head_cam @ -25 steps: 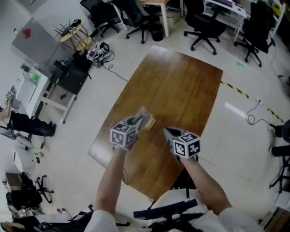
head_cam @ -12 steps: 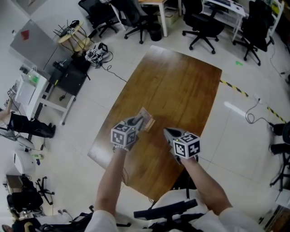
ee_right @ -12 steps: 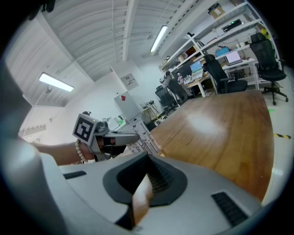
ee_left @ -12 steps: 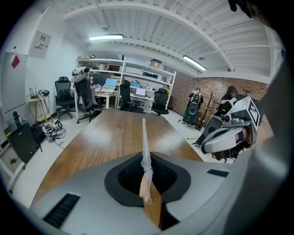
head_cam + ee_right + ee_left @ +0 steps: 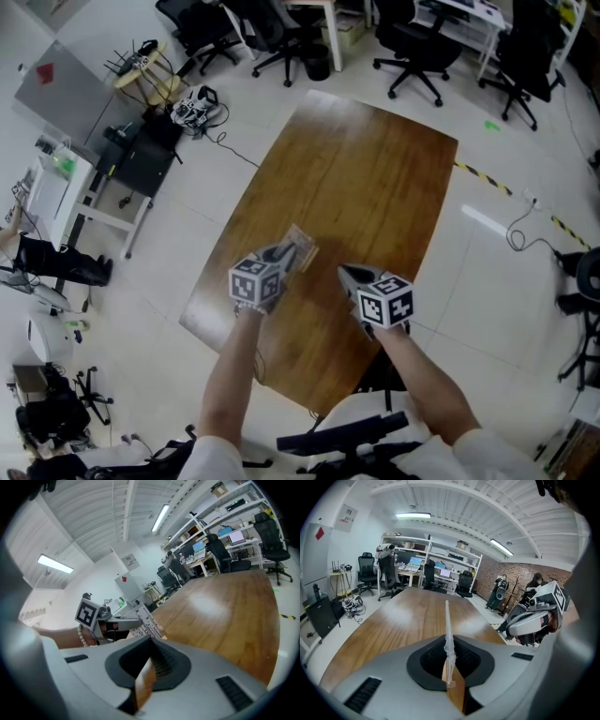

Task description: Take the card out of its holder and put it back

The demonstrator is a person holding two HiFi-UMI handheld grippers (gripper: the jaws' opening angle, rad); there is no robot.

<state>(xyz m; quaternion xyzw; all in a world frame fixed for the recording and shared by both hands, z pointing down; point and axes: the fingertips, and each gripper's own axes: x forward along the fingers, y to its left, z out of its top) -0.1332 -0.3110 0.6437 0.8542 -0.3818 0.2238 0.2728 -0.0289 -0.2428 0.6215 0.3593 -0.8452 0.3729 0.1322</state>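
While the left gripper [image 5: 284, 251] pinches the card holder [image 5: 446, 620] edgewise above the table's [image 5: 375, 169] near end, card seemingly still inside, the right gripper [image 5: 346, 273] hangs beside, closed, empty; next: open, grasp card.

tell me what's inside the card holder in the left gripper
A white printed card shows inside the card holder; the left gripper's fingers cover its near end.
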